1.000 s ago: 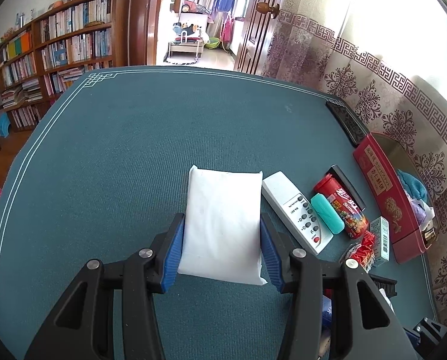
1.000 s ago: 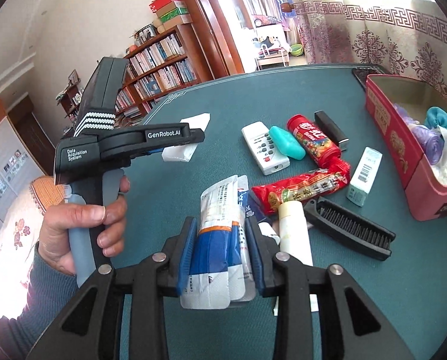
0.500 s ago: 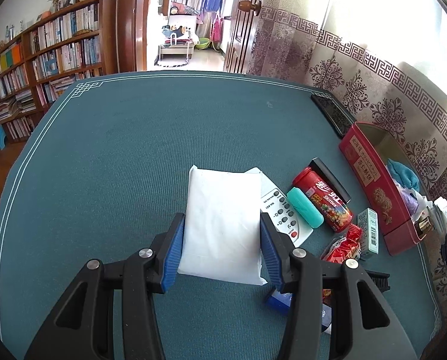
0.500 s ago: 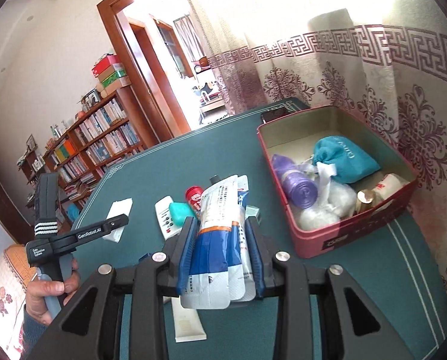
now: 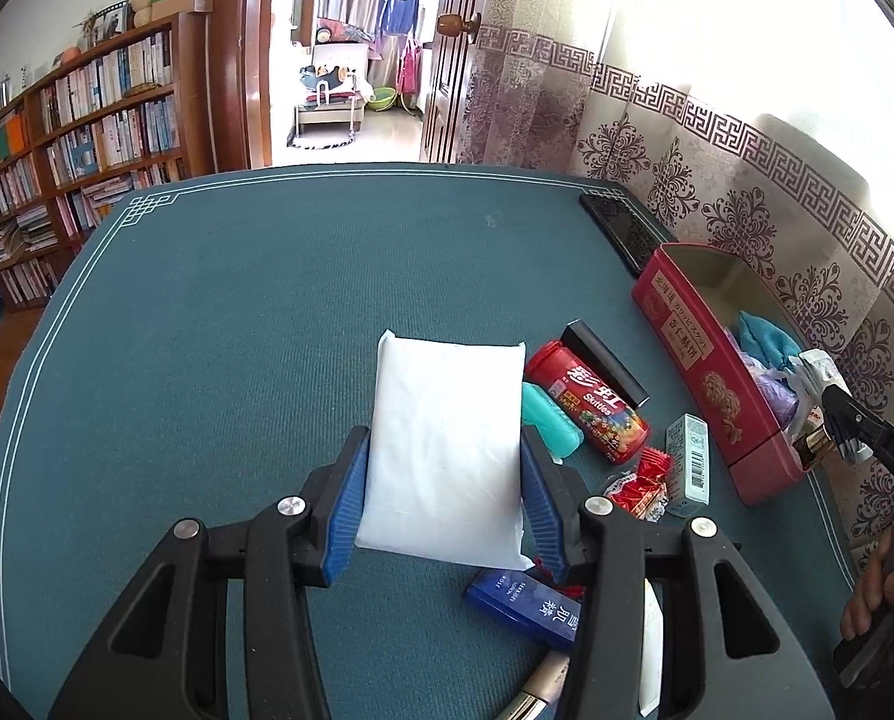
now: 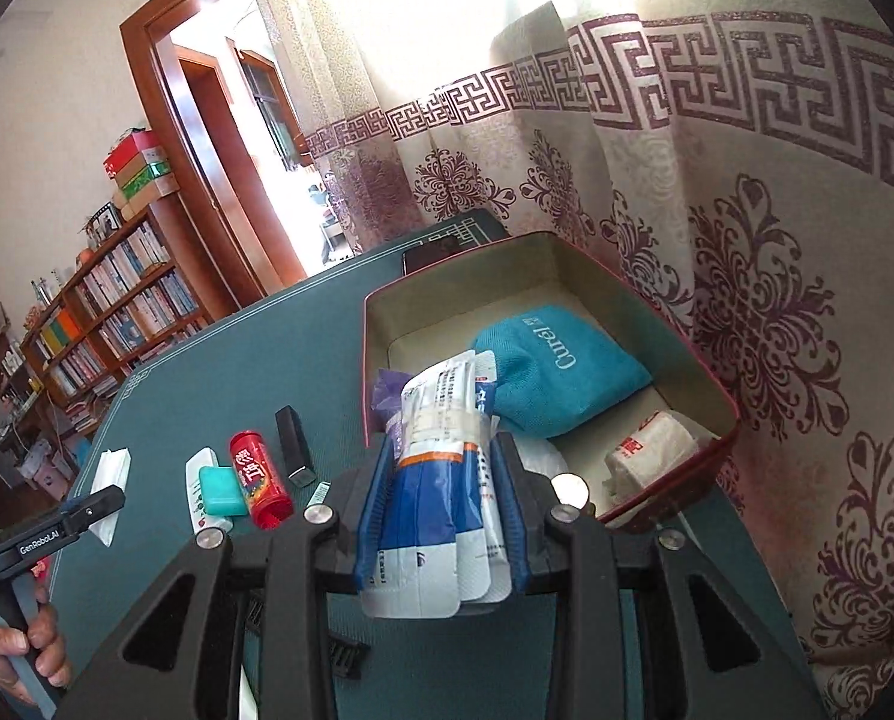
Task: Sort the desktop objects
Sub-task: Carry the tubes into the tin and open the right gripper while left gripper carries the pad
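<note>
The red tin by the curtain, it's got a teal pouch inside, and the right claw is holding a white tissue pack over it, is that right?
Not quite. The right claw holds blue-and-white sachets, not a tissue pack; the right wrist view shows them clamped between its pads. The white pack is in the left claw. The rest holds: the sachets hang over the red tin, with the teal pouch inside.

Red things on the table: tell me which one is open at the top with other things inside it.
The red tin box by the curtain: its top is open and a teal pouch lies inside. The red candy tube is capped and lies on its side.
</note>
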The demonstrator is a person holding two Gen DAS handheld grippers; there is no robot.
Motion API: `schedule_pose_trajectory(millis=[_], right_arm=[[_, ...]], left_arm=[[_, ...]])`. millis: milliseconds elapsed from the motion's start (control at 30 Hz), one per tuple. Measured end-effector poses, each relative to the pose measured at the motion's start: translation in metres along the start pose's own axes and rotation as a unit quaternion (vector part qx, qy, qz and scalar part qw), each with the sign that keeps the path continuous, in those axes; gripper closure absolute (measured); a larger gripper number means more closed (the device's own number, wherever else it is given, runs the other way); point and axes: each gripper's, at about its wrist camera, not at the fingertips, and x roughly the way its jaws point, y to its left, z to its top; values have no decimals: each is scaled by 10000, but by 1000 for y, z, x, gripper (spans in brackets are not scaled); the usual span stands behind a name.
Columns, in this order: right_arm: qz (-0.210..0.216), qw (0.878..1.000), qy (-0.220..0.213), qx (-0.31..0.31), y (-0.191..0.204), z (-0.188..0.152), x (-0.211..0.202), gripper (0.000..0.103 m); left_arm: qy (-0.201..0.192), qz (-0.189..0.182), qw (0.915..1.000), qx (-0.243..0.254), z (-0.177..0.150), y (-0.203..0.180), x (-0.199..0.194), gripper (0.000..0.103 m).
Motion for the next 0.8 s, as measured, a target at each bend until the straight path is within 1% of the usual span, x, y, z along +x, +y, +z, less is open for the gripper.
schedule_pose_trajectory(millis=[167, 300, 367, 433, 567, 633, 700, 733, 800], right_arm=[[-201, 9994, 226, -175, -1, 8, 25, 67], [-348, 9983, 457, -124, -8, 10, 47, 67], [-466, 9981, 386, -144, -11, 12, 49, 67], [-378, 9986, 369, -84, -13, 12, 48, 67], [-391, 9989, 243, -131, -10, 7, 44, 66], [-391, 9991, 139, -79, -10, 6, 41, 63], [-411, 9991, -64, -30, -9, 9, 35, 49], [-460, 9987, -207, -22, -9, 9, 30, 45], [-610, 9967, -538, -47, -8, 8, 19, 30]], left_arm=[[6, -37, 10000, 42, 2, -6, 0, 52], [16, -54, 10000, 67, 3, -11, 0, 52], [34, -67, 10000, 65, 4, -12, 1, 52], [65, -103, 9999, 60, 5, -15, 3, 52], [69, -175, 9997, 133, 11, -27, 4, 52], [45, -210, 9995, 215, 14, -36, 3, 52], [29, -258, 9992, 304, 19, -47, 4, 52], [23, -282, 9990, 349, 21, -53, 4, 52], [19, -343, 9984, 443, 25, -67, 6, 52]])
